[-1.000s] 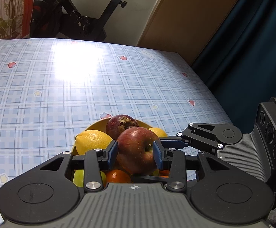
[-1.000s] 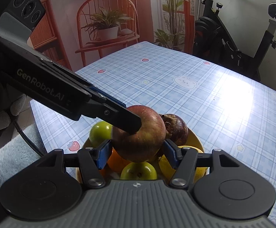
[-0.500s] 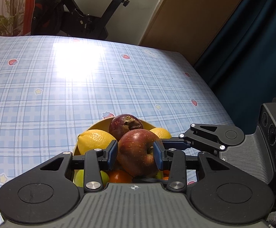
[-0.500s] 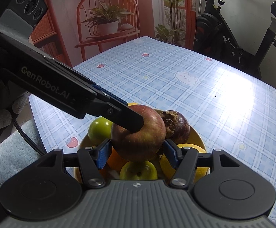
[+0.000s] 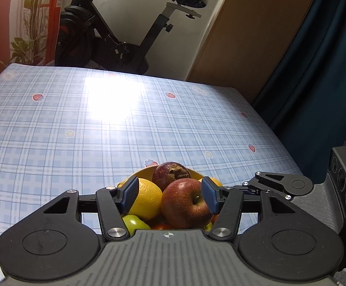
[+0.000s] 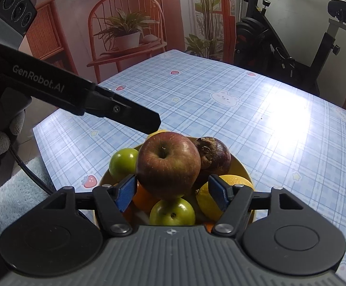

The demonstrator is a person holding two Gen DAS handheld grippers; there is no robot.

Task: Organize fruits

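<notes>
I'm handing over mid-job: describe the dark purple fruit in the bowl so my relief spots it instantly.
On the blue plaid tablecloth sits a yellow bowl heaped with fruit. At the top of the heap, pressed against the big red apple, is the dark purple fruit. It is the only purple one, with a rough brown dried cap, unlike the smooth green apples and the lemon.

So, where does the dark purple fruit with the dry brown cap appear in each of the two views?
Left wrist view: the dark purple fruit is at centre, directly behind the big red apple.
Right wrist view: the dark purple fruit is right of centre, against the apple's right side.
Shared landmark: the round yellow bowl that holds the fruit.
</notes>
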